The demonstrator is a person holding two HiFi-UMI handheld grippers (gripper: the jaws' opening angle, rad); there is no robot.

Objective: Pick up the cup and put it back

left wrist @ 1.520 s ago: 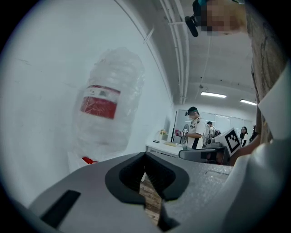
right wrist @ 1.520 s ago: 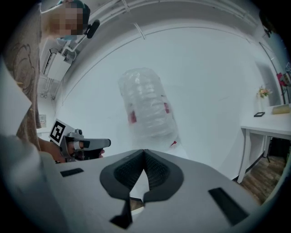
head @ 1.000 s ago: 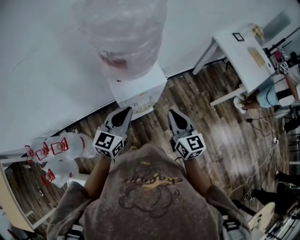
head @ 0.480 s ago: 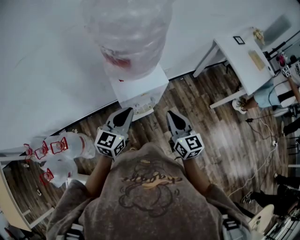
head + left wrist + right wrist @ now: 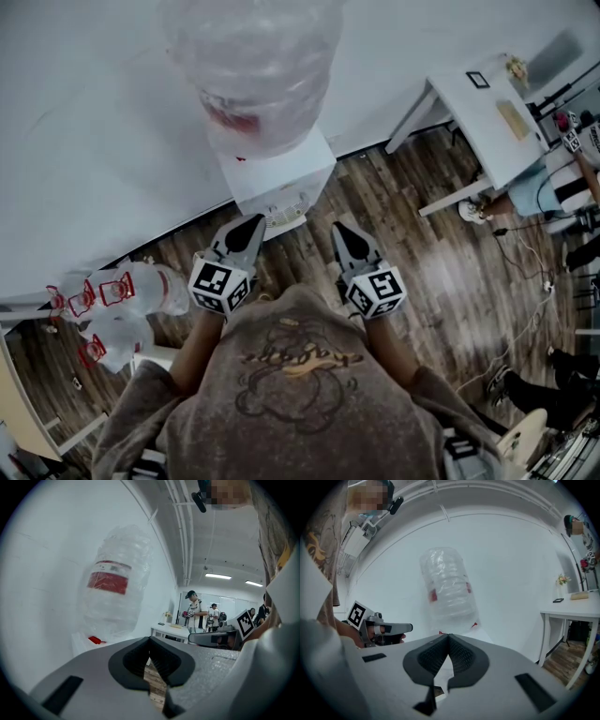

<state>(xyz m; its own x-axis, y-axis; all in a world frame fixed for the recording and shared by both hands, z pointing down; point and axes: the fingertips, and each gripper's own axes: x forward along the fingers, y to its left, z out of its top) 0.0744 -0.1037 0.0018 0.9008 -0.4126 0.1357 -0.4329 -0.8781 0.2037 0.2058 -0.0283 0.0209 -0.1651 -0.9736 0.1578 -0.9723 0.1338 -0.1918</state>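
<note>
- The cup cannot be made out in any view.
- The left gripper (image 5: 250, 225) is clenched with nothing between its jaws, and its tip points at the front of the water dispenser (image 5: 274, 180), close to it.
- The right gripper (image 5: 341, 231), to its right and apart from it, is also clenched and empty, above the wooden floor (image 5: 403, 253).
- A large clear bottle (image 5: 251, 66) with a red label sits on top of the dispenser, against the white wall (image 5: 84, 141).
- A white table (image 5: 483, 98) stands at the far right.
- Clear jugs with red handles (image 5: 127, 292) lie at the near left.
</note>
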